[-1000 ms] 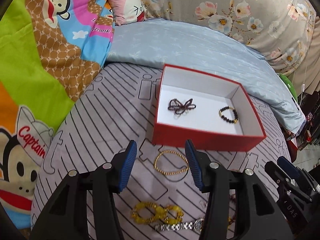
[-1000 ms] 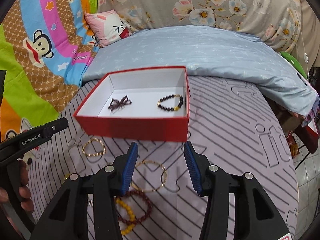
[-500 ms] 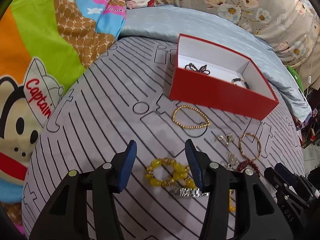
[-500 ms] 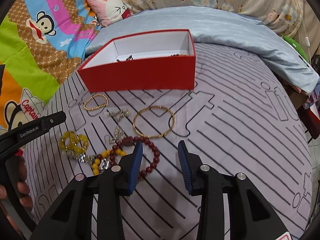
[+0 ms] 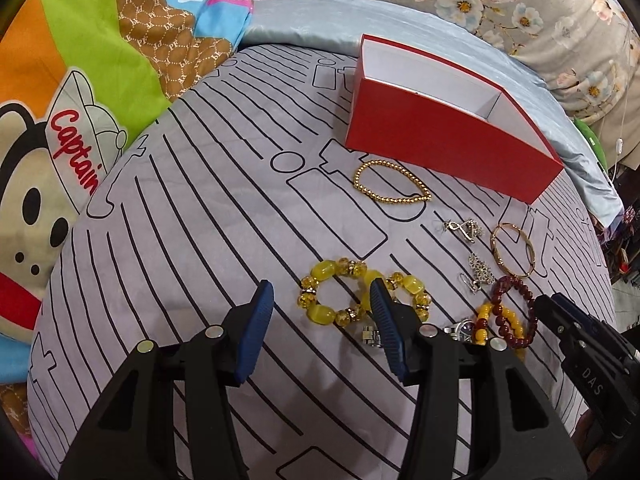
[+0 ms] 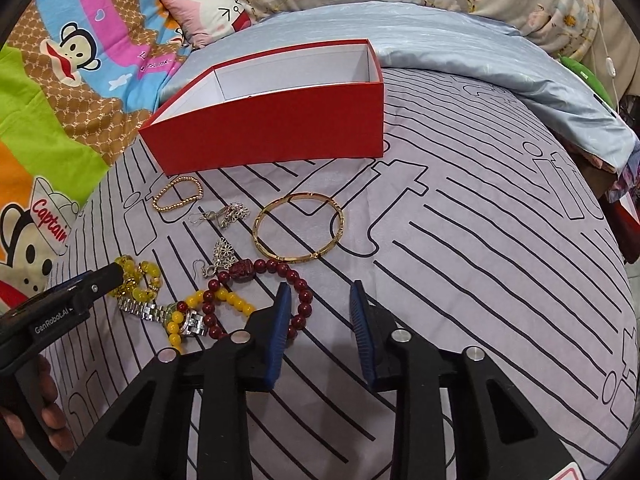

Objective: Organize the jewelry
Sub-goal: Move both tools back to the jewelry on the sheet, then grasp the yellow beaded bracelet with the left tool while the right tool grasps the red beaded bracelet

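Observation:
My left gripper (image 5: 320,308) is open, low over a chunky yellow bead bracelet (image 5: 324,272) whose right loop lies under its right finger. My right gripper (image 6: 320,304) is open with its jaws closing. The right edge of a dark red bead bracelet (image 6: 276,268) lies just inside its left finger, and the pads are not pressing it. A red box (image 6: 280,132) with white inside stands beyond the jewelry, its contents hidden by the near wall. In front of it lie a gold beaded bracelet (image 5: 390,184) and a gold bangle (image 6: 298,228).
Silver earrings (image 6: 224,216), a silver watch (image 6: 160,312) and a small yellow bead string (image 6: 236,300) lie in the pile on the striped grey bedsheet (image 6: 480,240). A cartoon blanket (image 5: 80,80) is at the left, a blue quilt (image 6: 460,40) behind the box.
Both grippers have sunk toward the bed and closer to the loose jewelry. The box floor has dropped out of sight behind its wall. The right jaws have narrowed; the left jaws kept their width.

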A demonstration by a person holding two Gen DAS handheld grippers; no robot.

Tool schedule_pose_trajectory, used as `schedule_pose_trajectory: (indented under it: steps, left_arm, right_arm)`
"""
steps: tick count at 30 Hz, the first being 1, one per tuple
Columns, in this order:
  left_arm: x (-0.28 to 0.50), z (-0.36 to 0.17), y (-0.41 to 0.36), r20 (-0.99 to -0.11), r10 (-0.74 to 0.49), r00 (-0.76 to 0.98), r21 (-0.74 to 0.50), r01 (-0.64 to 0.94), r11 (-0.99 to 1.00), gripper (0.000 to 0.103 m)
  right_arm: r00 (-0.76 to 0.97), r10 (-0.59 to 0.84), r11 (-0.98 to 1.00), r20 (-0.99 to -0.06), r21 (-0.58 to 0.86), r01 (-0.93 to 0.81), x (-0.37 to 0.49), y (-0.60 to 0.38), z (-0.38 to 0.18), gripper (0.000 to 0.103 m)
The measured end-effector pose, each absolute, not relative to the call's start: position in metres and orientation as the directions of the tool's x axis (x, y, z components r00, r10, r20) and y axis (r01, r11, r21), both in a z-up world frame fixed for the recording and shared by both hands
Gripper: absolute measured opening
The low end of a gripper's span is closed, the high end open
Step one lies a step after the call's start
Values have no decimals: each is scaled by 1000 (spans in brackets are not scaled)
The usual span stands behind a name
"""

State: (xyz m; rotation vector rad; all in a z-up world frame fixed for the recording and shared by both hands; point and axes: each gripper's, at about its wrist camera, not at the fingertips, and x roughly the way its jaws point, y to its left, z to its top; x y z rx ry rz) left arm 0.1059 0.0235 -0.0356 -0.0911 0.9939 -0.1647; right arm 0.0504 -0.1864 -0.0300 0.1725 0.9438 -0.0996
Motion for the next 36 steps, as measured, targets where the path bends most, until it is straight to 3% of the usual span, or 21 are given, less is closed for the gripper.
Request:
schedule_pose_trajectory:
  steps: [11, 18, 23, 26, 36]
  left_arm:
    - [111, -42, 22, -812, -140, 567, -103, 98, 990, 48]
    - [111, -44, 15, -793, -122, 597, -65, 116, 991, 46]
    - [114, -43, 17, -790, -141, 597, -87, 118, 989, 14]
    - [116, -41, 21, -796, -174, 580, -129, 118, 985, 9]
    - [108, -12, 22, -765, -232, 600, -183, 142, 973, 9]
  right_arm:
    - [587, -47, 989, -808, 46, 143, 56, -177, -38, 19]
    - [593, -51, 990, -804, 40, 138, 57, -177, -38, 9]
    - [593, -44, 990, -804, 47, 137, 57, -177, -38, 7]
    - [588, -25, 987, -808, 73, 142, 57, -180, -37, 7]
    - [620, -2, 982, -784, 116, 150, 47, -190, -16, 7]
